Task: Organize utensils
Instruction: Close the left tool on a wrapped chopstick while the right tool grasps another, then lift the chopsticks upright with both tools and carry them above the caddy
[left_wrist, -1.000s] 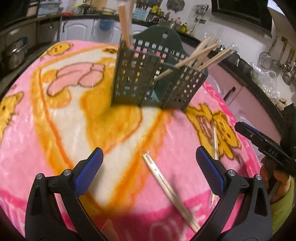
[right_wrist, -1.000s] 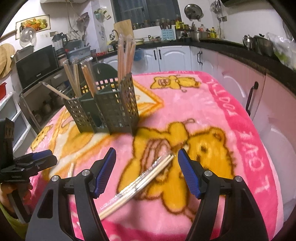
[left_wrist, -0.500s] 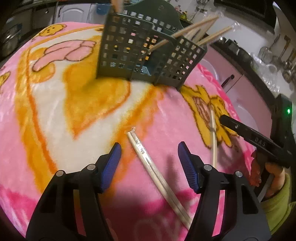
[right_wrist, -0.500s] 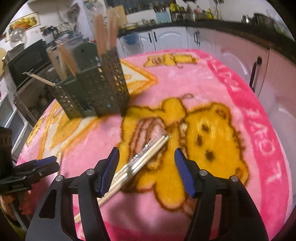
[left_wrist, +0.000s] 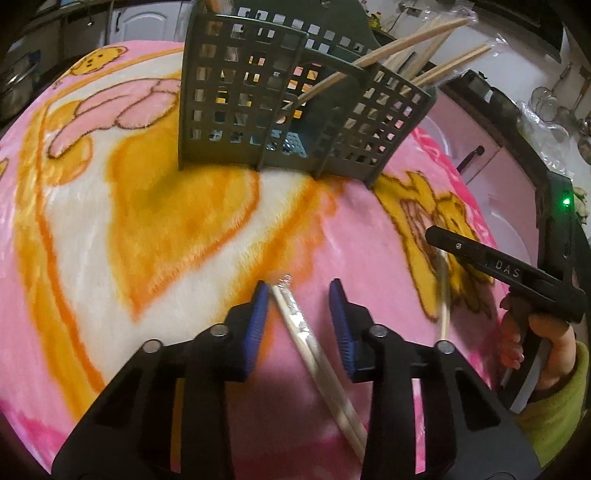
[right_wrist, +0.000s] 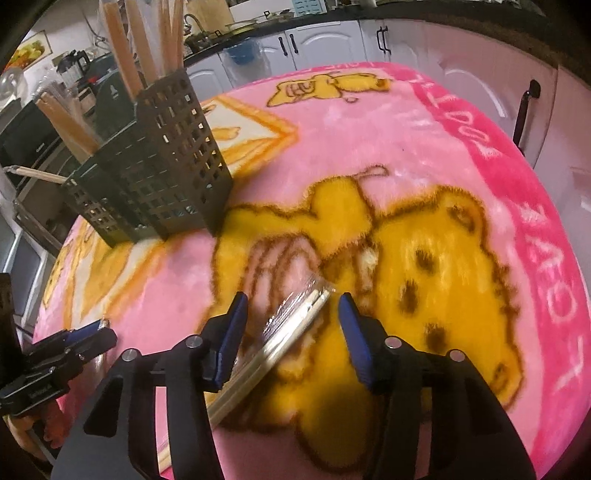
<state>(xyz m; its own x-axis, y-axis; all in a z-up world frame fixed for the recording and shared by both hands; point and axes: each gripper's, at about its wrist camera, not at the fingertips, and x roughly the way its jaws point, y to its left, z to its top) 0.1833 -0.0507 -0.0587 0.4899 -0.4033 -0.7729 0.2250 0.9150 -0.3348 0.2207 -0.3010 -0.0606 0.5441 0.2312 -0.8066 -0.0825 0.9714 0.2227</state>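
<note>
Left claw (left_wrist: 299, 306) has been closing, part open, around wrapped chopsticks (left_wrist: 314, 347) on the pink blanket (left_wrist: 110, 221), left pad touching, not yet clamped. Right claw (right_wrist: 291, 325), also narrowing since earlier, straddles another wrapped pair (right_wrist: 280, 332) ungripped; both have dropped closer.

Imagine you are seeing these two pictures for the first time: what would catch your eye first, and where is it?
The bright pink blanket with its yellow cartoon bears fills the whole surface. At its far side stands a dark green slotted utensil holder with wooden chopsticks sticking out. Nearest the cameras, the left tongs and right tongs, both closing, each straddle a wrapped chopstick pair lying flat on the blanket.
</note>
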